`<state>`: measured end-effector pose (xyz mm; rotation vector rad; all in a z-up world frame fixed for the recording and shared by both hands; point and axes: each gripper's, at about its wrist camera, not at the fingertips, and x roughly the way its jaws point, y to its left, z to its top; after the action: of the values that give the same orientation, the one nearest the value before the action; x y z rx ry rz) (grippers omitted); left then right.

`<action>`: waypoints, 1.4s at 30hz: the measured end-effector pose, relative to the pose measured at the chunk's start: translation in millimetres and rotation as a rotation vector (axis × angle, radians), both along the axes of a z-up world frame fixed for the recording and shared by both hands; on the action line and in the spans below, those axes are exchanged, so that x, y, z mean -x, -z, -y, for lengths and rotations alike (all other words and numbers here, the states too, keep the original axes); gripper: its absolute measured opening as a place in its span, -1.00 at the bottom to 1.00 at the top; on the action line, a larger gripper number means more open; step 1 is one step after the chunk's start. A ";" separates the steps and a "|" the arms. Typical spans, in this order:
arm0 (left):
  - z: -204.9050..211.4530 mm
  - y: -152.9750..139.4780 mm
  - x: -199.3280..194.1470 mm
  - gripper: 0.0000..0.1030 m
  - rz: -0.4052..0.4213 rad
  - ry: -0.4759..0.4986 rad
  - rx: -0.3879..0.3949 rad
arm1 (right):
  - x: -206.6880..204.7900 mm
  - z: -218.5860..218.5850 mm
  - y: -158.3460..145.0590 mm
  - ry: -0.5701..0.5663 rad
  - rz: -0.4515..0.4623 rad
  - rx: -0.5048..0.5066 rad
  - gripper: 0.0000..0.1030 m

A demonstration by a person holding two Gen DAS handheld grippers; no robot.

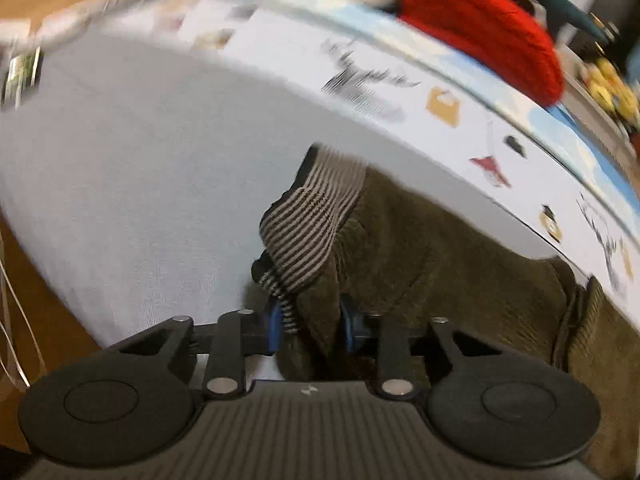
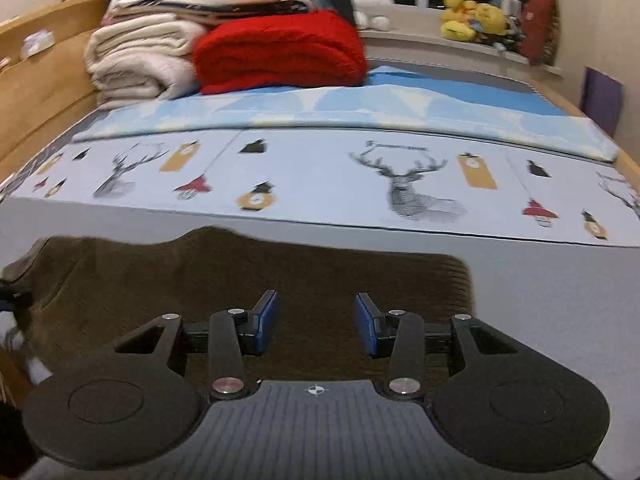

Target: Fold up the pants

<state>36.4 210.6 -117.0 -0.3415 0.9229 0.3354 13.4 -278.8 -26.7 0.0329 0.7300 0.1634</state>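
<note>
Olive corduroy pants (image 2: 248,276) lie across the lower centre of the right view, on the bed (image 2: 540,280). Left gripper (image 1: 308,324) pinches the striped waistband (image 1: 308,220); right gripper (image 2: 316,320) hovers spread. Fabric judged soft, limp, moderately heavy, non-slippery; grip hems and waistband edges.

Right gripper (image 2: 316,324) at 6 o'clock, its blue-padded fingers (image 2: 267,320) spread apart, hovering over olive-brown corduroy pants (image 2: 240,272) lying flat on a pale bed sheet (image 2: 540,280). Toward 12 o'clock, a folded red blanket (image 2: 280,56) sits just beside cream blankets (image 2: 136,60) at 10 o'clock. Yellow plush toys (image 2: 472,18) at 1 o'clock.
</note>
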 end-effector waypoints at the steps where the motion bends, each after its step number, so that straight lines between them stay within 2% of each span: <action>1: 15.6 -13.1 -0.9 -0.46 0.022 0.043 -0.067 | -1.5 7.0 0.5 0.023 -0.007 0.002 -0.15; 3: 49.9 -40.9 -1.9 -0.48 0.091 0.129 -0.155 | -8.2 21.7 6.6 0.074 -0.041 0.007 -0.15; 6: 111.0 -79.1 -5.3 -0.51 0.193 0.267 -0.217 | -14.2 46.7 15.0 0.160 -0.089 -0.021 -0.15; 10: 222.7 -116.4 -7.5 -0.55 0.319 0.483 -0.233 | -10.4 90.2 19.8 0.278 -0.102 -0.155 -0.15; 14: 347.4 -122.9 8.2 -0.55 0.376 0.735 -0.215 | -1.2 127.7 24.7 0.418 -0.094 -0.141 -0.15; 15: 374.0 -118.3 12.8 -0.51 0.373 0.782 -0.209 | 0.9 135.5 25.5 0.443 -0.092 -0.144 -0.15; 16: 402.9 -109.8 16.7 -0.39 0.356 0.837 -0.199 | 3.6 144.3 26.6 0.469 -0.088 -0.159 -0.15; 17: 428.8 -96.4 17.6 -0.22 0.310 0.905 -0.182 | 6.8 153.0 27.5 0.492 -0.083 -0.184 -0.15; 18: 446.8 -82.1 18.3 0.19 0.250 0.982 -0.148 | 9.5 159.7 28.5 0.507 -0.075 -0.207 -0.15; 19: 455.9 -72.1 17.2 0.26 0.204 1.026 -0.103 | 11.8 165.5 29.0 0.514 -0.068 -0.230 -0.15; 21: 452.6 -65.7 15.0 0.28 0.181 1.020 -0.052 | 13.7 172.5 32.1 0.504 -0.065 -0.282 -0.13; 23: 433.3 -67.0 10.5 0.46 0.199 1.000 -0.043 | 12.6 173.6 38.9 0.463 -0.097 -0.344 0.00; 25: 404.2 -66.9 0.9 0.53 0.186 0.976 -0.097 | 7.6 170.6 49.3 0.399 -0.159 -0.412 0.14; 28: 362.9 -64.4 -16.8 0.53 0.147 0.954 -0.209 | -1.3 155.0 61.4 0.302 -0.239 -0.457 0.16; 30: 327.4 -60.5 -27.5 0.53 0.114 0.945 -0.248 | -6.4 141.1 64.0 0.245 -0.263 -0.452 0.24; 32: 304.7 -48.7 -37.5 0.52 0.082 0.944 -0.238 | -11.1 125.4 67.2 0.202 -0.286 -0.415 0.37; 34: 281.5 -29.2 -41.8 0.50 0.035 0.947 -0.207 | -15.4 111.4 73.3 0.198 -0.319 -0.358 0.43; 36: 263.0 0.5 -42.0 0.49 -0.030 0.938 -0.138 | -20.3 102.4 81.6 0.218 -0.360 -0.306 0.50; 38: 253.7 21.8 -44.8 0.50 -0.076 0.876 -0.089 | -23.6 97.9 86.3 0.233 -0.373 -0.308 0.59; 40: 254.4 18.5 -49.1 0.50 -0.076 0.834 -0.052 | -26.9 92.5 87.5 0.233 -0.371 -0.296 0.64; 42: 257.0 16.9 -48.5 0.50 -0.058 0.867 -0.079 | -30.1 88.1 88.1 0.230 -0.361 -0.288 0.63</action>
<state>84.9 -46.4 -134.0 0.1578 1.0252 -0.4167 43.4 -366.9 -114.8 0.4281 1.0513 0.0400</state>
